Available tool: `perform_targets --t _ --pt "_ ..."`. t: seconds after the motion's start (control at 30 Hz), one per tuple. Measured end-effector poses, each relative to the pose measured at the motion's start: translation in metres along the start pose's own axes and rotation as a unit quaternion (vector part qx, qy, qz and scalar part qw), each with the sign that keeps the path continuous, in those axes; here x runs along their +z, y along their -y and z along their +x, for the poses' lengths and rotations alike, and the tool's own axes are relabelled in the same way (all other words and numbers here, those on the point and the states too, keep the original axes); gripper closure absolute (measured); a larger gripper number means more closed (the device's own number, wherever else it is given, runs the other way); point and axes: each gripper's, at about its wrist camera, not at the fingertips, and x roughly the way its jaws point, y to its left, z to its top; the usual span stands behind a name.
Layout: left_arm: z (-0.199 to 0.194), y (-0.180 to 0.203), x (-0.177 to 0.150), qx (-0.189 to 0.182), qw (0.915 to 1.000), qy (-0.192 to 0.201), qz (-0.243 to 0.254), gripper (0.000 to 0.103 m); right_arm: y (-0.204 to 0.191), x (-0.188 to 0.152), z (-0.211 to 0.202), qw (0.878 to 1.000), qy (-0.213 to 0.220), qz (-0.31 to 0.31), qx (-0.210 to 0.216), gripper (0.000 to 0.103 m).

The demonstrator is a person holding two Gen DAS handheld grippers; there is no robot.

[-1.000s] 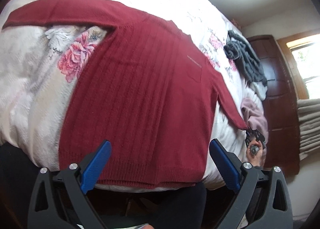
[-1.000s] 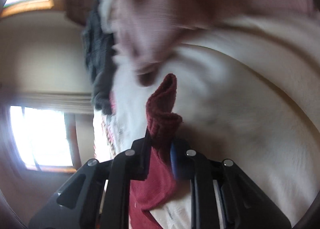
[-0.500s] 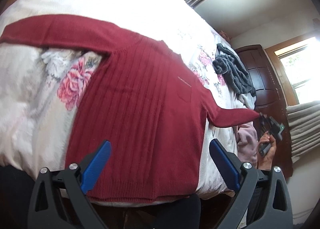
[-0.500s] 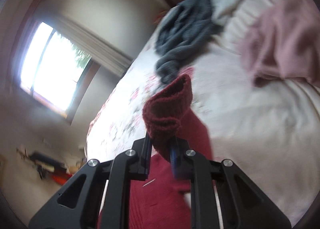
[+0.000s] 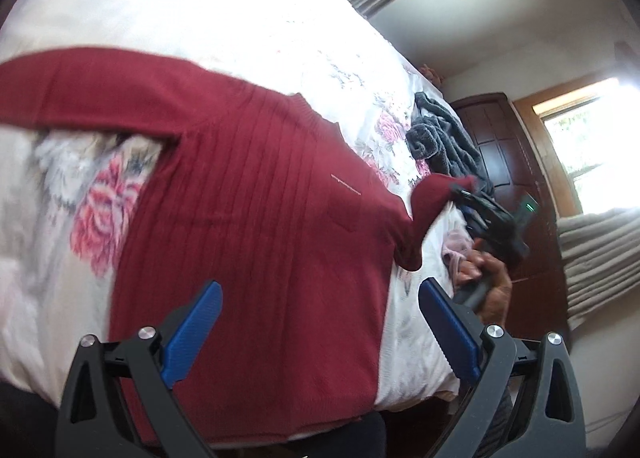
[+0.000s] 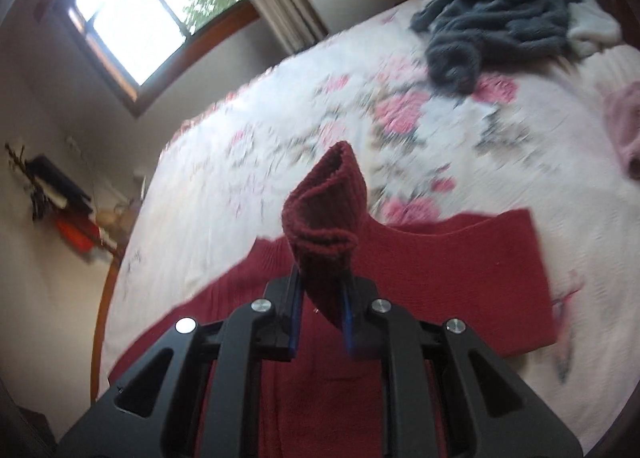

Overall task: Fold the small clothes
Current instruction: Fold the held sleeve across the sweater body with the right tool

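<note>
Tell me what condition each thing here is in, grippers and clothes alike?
Left gripper: open, holding nothing.
Right gripper: shut on sleeve cuff.
Sleeve cuff: lifted off the bed.
Red sweater: spread flat, unfolded.
Grey garment: crumpled heap.
Pink garment: bunched up.

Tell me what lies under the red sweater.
The red sweater lies spread on the floral bedspread, which shows all around it. Anything beneath its body is covered. One sleeve cuff is lifted, pinched in the right gripper.
</note>
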Motion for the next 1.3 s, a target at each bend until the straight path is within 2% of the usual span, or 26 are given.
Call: perform_targets --t 0.1,0.2,0.27,0.37,0.4,0.43,0.53,0.63,0.77,0.9,0.97,1.03,1.07,1.1,1.13,1.17,1.27,1.3 --pt "0.014 0.004 0.009 0.008 0.9998 -0.005 0.016 0.004 -0.027 -0.028 0.033 0.999 -0.024 -0.026 -0.008 0.088" --pt "0.036 0.002 0.018 0.006 0.9998 -0.017 0.013 0.004 -0.038 -0.052 0.071 0.997 -0.054 -0.05 -0.019 0.087" --pt "0.055 0.001 0.024 -0.007 0.9995 -0.029 0.006 0.004 -0.041 -0.067 0.099 0.993 -0.089 -0.071 -0.018 0.081" --pt "0.091 -0.001 0.034 -0.042 0.9974 -0.056 -0.016 0.004 -0.039 -0.085 0.107 0.991 -0.103 -0.085 0.011 0.061" --pt "0.102 -0.001 0.038 -0.058 0.9958 -0.065 -0.027 0.004 -0.036 -0.087 0.1 0.992 -0.098 -0.082 0.025 0.049" --pt "0.117 -0.001 0.043 -0.082 0.9929 -0.076 -0.04 0.004 -0.029 -0.09 0.088 0.993 -0.083 -0.074 0.041 0.045" --pt "0.163 0.008 0.057 -0.131 0.9843 -0.102 -0.06 0.004 0.003 -0.096 0.044 0.997 -0.036 -0.027 0.058 0.045" --pt "0.212 0.017 0.066 -0.148 0.9778 -0.131 -0.069 0.004 0.048 -0.105 0.01 0.996 0.013 0.041 0.08 0.044" --pt "0.274 0.019 0.077 -0.115 0.9761 -0.165 -0.083 0.004 0.086 -0.114 -0.004 0.987 0.05 0.108 0.112 0.044" --pt "0.325 0.002 0.078 -0.046 0.9682 -0.205 -0.136 0.004 0.091 -0.115 -0.004 0.987 0.074 0.107 0.093 0.044" --pt "0.335 0.002 0.081 -0.044 0.9674 -0.198 -0.152 0.005 0.093 -0.115 -0.002 0.987 0.073 0.107 0.094 0.044" --pt "0.334 0.009 0.086 -0.038 0.9735 -0.178 -0.139 0.006 0.097 -0.112 0.0 0.983 0.066 0.123 0.117 0.044" --pt "0.335 0.012 0.09 -0.027 0.9761 -0.17 -0.134 0.01 0.1 -0.111 0.002 0.98 0.064 0.136 0.13 0.044" --pt "0.339 0.015 0.092 -0.011 0.9765 -0.174 -0.127 0.025 0.102 -0.111 0.004 0.978 0.062 0.143 0.139 0.044" --pt "0.342 0.015 0.094 0.006 0.9755 -0.181 -0.124 0.075 0.104 -0.11 0.005 0.976 0.062 0.149 0.145 0.044" --pt "0.344 0.014 0.096 0.022 0.9747 -0.185 -0.123 0.093 0.106 -0.11 0.005 0.976 0.063 0.151 0.145 0.044" --pt "0.341 0.023 0.104 0.023 0.9767 -0.188 -0.101 0.094 0.104 -0.108 0.001 0.976 0.074 0.151 0.139 0.045" --pt "0.337 0.035 0.108 0.021 0.9794 -0.184 -0.08 0.094 0.103 -0.11 -0.001 0.977 0.079 0.148 0.133 0.045"
